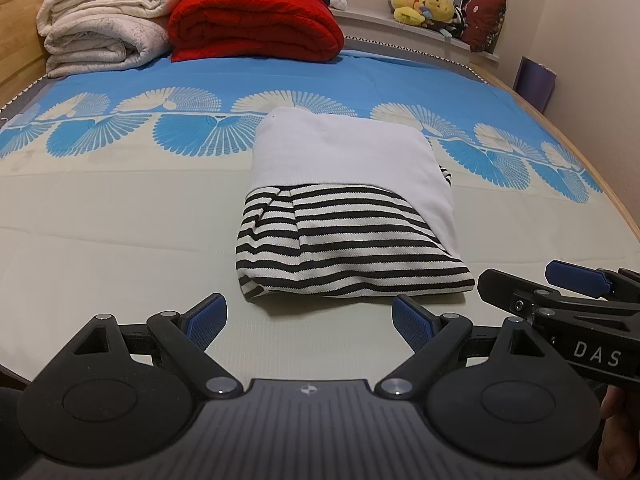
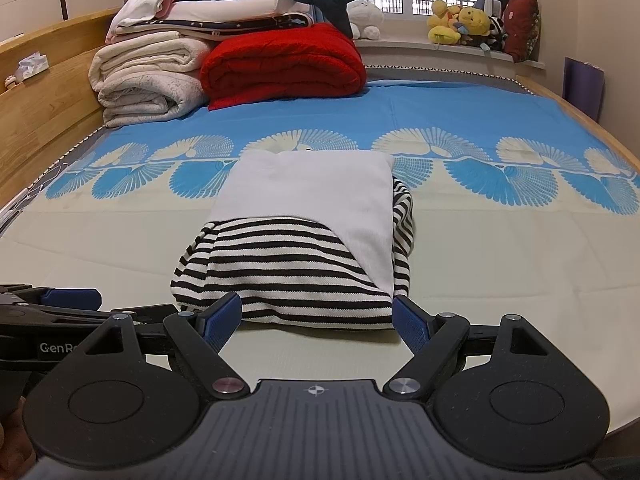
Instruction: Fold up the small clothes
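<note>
Showing knit cloth, matt, in the striped garment (image 2: 296, 276); quilted cloth in the red blanket (image 2: 284, 64); smooth varnished wood in the bed frame (image 2: 44, 108); matt black plastic with textured blue pads (image 1: 206, 320).

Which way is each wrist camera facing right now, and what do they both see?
Left wrist: sits on the left tool, low over the bed, facing the folded garment; the right tool and a hand show at its right edge.
Right wrist: sits on the right tool, close before the garment; the left tool shows at left.
Shared: garment, bed, red blanket, plush toys.
</note>
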Action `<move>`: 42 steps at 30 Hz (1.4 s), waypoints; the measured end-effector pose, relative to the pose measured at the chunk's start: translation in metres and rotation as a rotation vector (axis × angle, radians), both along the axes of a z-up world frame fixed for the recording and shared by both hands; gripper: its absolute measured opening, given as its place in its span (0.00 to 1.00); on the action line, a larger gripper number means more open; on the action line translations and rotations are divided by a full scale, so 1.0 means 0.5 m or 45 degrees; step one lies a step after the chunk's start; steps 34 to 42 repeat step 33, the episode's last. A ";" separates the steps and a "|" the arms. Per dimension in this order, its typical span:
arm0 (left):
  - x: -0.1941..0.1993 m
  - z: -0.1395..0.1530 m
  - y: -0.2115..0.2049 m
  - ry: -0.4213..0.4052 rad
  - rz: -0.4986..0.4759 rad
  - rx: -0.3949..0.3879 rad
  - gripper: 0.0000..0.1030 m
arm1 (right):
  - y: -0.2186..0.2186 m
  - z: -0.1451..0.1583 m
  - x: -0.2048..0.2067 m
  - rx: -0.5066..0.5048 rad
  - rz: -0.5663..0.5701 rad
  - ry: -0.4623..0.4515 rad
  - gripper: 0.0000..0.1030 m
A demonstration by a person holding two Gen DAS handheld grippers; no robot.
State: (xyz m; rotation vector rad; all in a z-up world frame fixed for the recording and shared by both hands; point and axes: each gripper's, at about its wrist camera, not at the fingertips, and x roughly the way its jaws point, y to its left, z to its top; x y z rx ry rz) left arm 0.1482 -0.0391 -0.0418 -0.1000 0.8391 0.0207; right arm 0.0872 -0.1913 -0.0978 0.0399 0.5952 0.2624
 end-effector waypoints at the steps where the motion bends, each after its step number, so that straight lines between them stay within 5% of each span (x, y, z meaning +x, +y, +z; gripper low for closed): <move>1: 0.000 0.000 0.000 0.000 -0.001 0.001 0.90 | 0.000 0.000 0.000 0.000 -0.001 0.000 0.81; 42: 0.000 -0.006 -0.001 0.007 -0.003 0.000 0.90 | 0.002 -0.004 -0.002 0.001 -0.002 0.007 0.81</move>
